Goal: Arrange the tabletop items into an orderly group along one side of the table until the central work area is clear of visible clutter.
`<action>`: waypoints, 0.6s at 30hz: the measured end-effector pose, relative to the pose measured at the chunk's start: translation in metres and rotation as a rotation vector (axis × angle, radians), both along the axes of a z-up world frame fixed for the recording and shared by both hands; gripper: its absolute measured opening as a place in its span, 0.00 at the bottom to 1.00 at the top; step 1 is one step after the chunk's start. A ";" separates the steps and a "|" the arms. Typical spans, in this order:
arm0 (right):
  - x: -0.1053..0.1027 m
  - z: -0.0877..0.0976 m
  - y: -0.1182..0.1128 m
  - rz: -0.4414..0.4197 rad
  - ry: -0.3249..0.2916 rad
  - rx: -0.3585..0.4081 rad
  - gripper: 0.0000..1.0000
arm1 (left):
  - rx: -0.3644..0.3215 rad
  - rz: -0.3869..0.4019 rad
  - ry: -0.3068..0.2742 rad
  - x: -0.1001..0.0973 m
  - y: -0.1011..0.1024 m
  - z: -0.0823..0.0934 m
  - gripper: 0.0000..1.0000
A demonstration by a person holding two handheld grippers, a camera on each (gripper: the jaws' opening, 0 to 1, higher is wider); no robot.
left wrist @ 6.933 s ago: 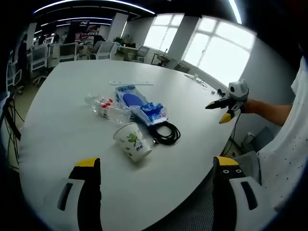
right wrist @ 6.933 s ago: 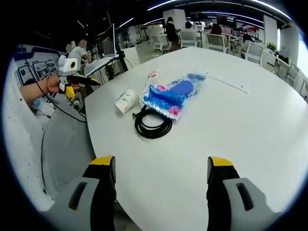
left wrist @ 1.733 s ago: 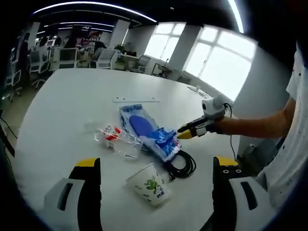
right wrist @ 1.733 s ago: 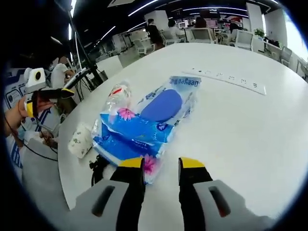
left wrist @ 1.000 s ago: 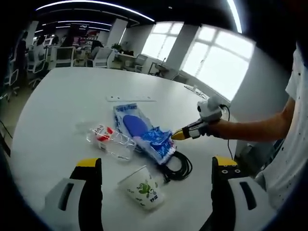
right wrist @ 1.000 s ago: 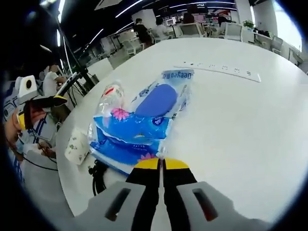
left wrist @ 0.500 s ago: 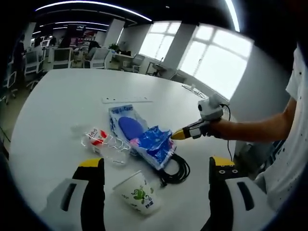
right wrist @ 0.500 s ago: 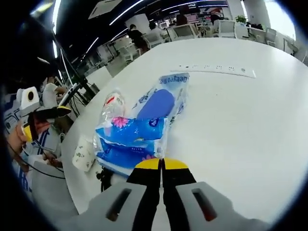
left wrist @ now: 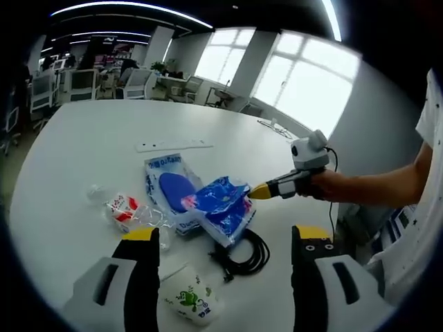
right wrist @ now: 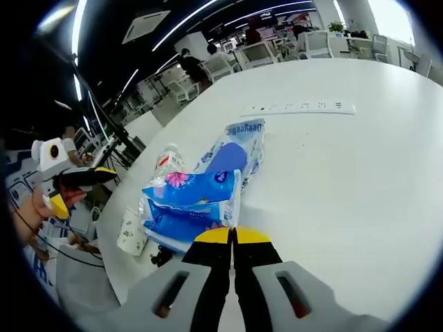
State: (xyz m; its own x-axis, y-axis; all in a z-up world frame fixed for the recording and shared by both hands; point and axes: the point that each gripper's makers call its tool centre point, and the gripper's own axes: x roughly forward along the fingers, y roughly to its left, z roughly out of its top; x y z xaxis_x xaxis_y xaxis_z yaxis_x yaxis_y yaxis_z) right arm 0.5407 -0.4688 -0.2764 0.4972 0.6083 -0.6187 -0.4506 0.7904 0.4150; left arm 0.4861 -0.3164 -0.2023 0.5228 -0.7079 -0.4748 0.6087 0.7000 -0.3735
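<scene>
Now the right gripper (right wrist: pixel 232 238) is pinched fully closed on the edge of the blue tissue pack (right wrist: pixel 194 200) at lower centre of the right gripper view — soft, light, crinkly plastic that sags, so an edge grip suits it. Compared with a moment ago, the pack tilts up higher off the white table (left wrist: pixel 69 152). The left gripper (left wrist: pixel 225 238) hangs wide open, holding nothing — above the paper cup (left wrist: pixel 188 299) and black cable (left wrist: pixel 242 254).

A blue tissue pack (left wrist: pixel 223 205) is lifted at one edge, beside a clear insole packet (left wrist: pixel 168 196), a plastic bottle (left wrist: pixel 128 212), a tipped paper cup (left wrist: pixel 187 299) and a coiled black cable (left wrist: pixel 242 254).
</scene>
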 end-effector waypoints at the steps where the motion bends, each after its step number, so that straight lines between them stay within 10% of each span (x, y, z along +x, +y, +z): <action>1: 0.000 0.003 -0.001 -0.002 -0.004 0.002 0.00 | 0.000 -0.005 -0.002 0.001 -0.003 0.000 0.78; 18: 0.000 0.027 -0.011 -0.047 -0.047 0.034 0.00 | 0.017 -0.012 -0.003 0.026 -0.040 -0.011 0.46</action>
